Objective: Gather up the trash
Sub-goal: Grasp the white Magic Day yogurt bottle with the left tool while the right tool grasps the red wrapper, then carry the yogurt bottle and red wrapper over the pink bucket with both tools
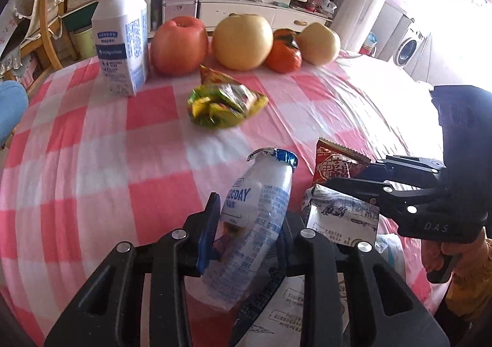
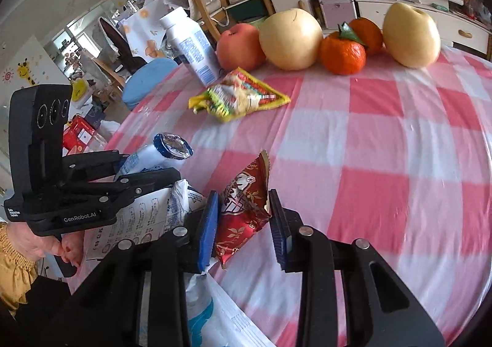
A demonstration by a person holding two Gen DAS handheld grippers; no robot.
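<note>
My left gripper (image 1: pixel 250 225) is shut on a small white yogurt-drink bottle (image 1: pixel 261 193) with a torn blue foil lid, held above the pink-checked tablecloth (image 1: pixel 92 162). Just to its right, my right gripper (image 2: pixel 243 214) is shut on a red printed snack wrapper (image 2: pixel 243 202). Under and between both grippers hangs a white printed bag (image 2: pixel 138 218), with more of it at the bottom of the right wrist view. A crumpled green-and-yellow wrapper (image 1: pixel 224 104) lies on the cloth further in. The left gripper (image 2: pixel 147 167) and a hand show in the right wrist view.
At the table's far side stand a white-and-blue milk carton (image 1: pixel 123 36), a red apple (image 1: pixel 180 44), two yellow pears (image 1: pixel 243 41) and tangerines (image 1: pixel 284 53). A chair with a blue cushion (image 2: pixel 147 79) sits at the left edge; cluttered cabinets stand behind.
</note>
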